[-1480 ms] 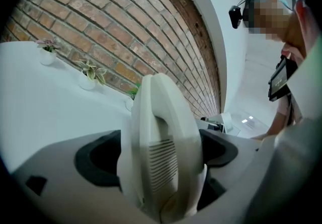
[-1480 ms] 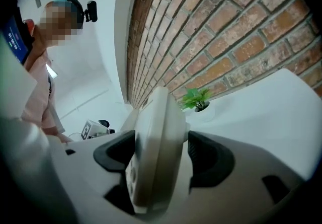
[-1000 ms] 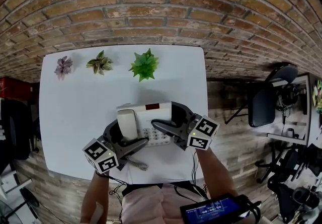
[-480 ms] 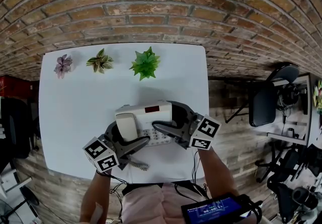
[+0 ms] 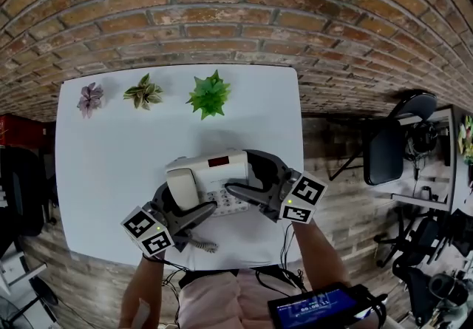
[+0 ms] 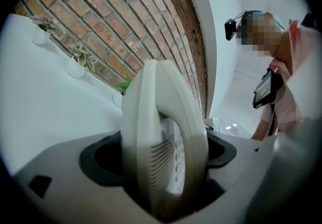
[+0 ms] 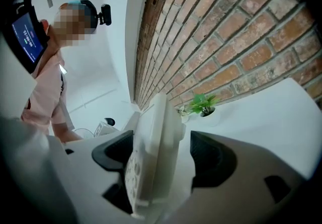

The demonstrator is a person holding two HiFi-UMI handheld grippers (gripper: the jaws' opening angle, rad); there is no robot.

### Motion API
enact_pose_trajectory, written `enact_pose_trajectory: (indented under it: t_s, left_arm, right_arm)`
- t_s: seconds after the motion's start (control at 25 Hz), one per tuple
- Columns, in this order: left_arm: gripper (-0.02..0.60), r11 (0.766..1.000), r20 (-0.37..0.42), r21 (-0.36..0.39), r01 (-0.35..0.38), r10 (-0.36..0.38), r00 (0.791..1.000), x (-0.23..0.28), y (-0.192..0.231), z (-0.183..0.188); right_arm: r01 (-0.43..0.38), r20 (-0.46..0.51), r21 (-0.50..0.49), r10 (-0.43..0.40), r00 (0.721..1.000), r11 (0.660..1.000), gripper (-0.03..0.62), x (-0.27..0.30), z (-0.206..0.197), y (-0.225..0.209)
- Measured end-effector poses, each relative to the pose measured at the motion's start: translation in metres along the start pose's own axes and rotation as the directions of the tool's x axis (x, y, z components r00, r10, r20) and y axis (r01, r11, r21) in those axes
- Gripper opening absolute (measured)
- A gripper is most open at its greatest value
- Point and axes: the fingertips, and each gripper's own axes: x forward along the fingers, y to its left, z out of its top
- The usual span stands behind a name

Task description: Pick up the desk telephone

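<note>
Vs 1 s back, little has changed. The desk telephone [image 5: 211, 171] is abt the same way off the green plant [image 5: 209, 95], on the person's side of it. Its left end has dipped a touch toward the person. The left marker cube [image 5: 148, 231] & right marker cube [image 5: 303, 199] have hardly shifted.

Right gripper [image 7: 163, 157]: jaws have just been opening, phone btwn them. The person-side pad lies on the keypad face, the wall-side pad stands off the phone's back w/ a gap, so it is wide and not clamping. Left gripper [image 6: 161, 155]: both pads press the handset end, front & back, so it holds the phone.

The phone is up on edge, keypad [image 5: 224, 199] facing the person, over the white table [image 5: 96, 172]. Can't tell if its lower edge is clear of the tabletop. The coiled cord [image 5: 198, 245] lies farther from the green plant, by the near edge.

Left of the green plant, along the brick wall [image 5: 236, 9], are a pale-leaved plant [image 5: 144, 91], then a purple plant [image 5: 90, 97].

Writing: the dark red display strip [image 5: 218, 163] & key legends are too small to read. The cubes carry b/w square patterns only. The blue screen [image 5: 318, 310], at the person's waist and right of the green plant, has illegible print.
</note>
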Motion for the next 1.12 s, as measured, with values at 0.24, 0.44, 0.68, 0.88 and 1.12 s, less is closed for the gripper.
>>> enact_pose_trajectory:
  t_s: [0.24,0.44,0.68,0.88,1.12]
  left_arm:
    - [0.459,0.999,0.003,0.036,0.006,-0.006,1.000,-0.002,-0.004,0.000]
    - [0.459,0.996,-0.007,0.085,0.019,-0.019,1.000,-0.002,-0.009,-0.001]
    - [0.459,0.991,-0.025,0.129,0.044,-0.041,0.999,0.000,-0.017,-0.002]
    - [0.459,0.986,-0.044,0.148,0.071,-0.065,0.997,0.001,-0.023,-0.004]
    - [0.459,0.985,-0.043,0.150,0.081,-0.075,0.996,0.001,-0.024,-0.004]
  right_arm:
    - [-0.034,-0.103,0.093,0.043,0.994,0.995,0.450,-0.003,-0.018,-0.001]
    - [-0.103,-0.179,0.122,0.124,0.976,0.987,0.454,0.004,-0.036,0.008]
    - [-0.143,-0.194,0.098,0.160,0.968,0.985,0.417,0.008,-0.038,0.018]
    - [-0.159,-0.209,0.068,0.170,0.963,0.985,0.368,0.008,-0.037,0.024]
    - [-0.194,-0.222,0.069,0.205,0.953,0.979,0.313,0.008,-0.040,0.033]
